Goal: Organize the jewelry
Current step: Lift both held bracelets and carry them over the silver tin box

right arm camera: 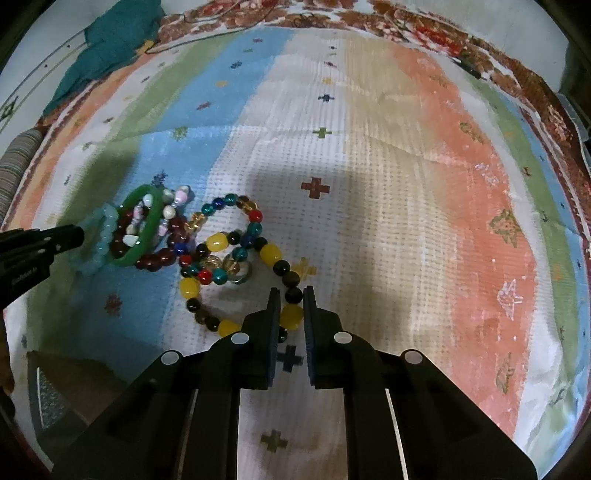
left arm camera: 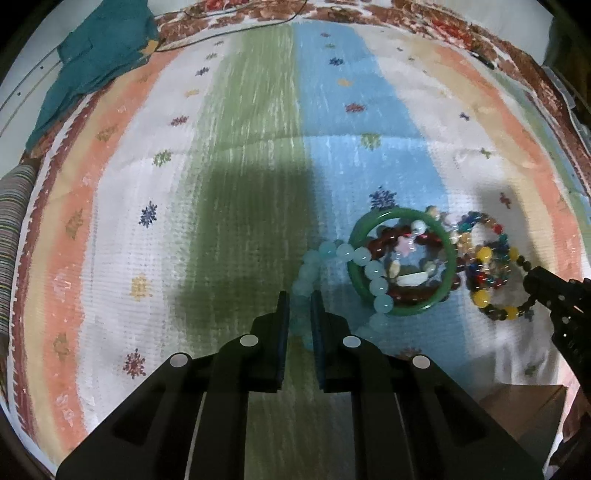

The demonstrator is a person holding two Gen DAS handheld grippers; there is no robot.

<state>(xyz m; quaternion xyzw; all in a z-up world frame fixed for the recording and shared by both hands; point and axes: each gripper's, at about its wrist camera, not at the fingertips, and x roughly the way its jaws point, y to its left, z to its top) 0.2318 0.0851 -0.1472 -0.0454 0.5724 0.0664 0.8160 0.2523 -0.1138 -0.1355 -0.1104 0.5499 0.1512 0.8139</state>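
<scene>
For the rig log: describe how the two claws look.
Both are matte black plastic. The left claw and right claw each have two flat, narrow fingers with dark bluish inner pads and four round white dots on the body behind. No cables or sleeves show.

A home, likely a bedroom: a striped, patterned blanket (left arm camera: pixel 240 147) covers a soft surface, over a floral bedsheet (right arm camera: pixel 424 26) at its far edge. A crumpled teal garment (left arm camera: pixel 99 55) lies at the blanket's far-left corner.

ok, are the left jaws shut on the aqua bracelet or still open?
Shut on the aqua bead bracelet: left gripper jaws stand narrow, beads between them.
</scene>
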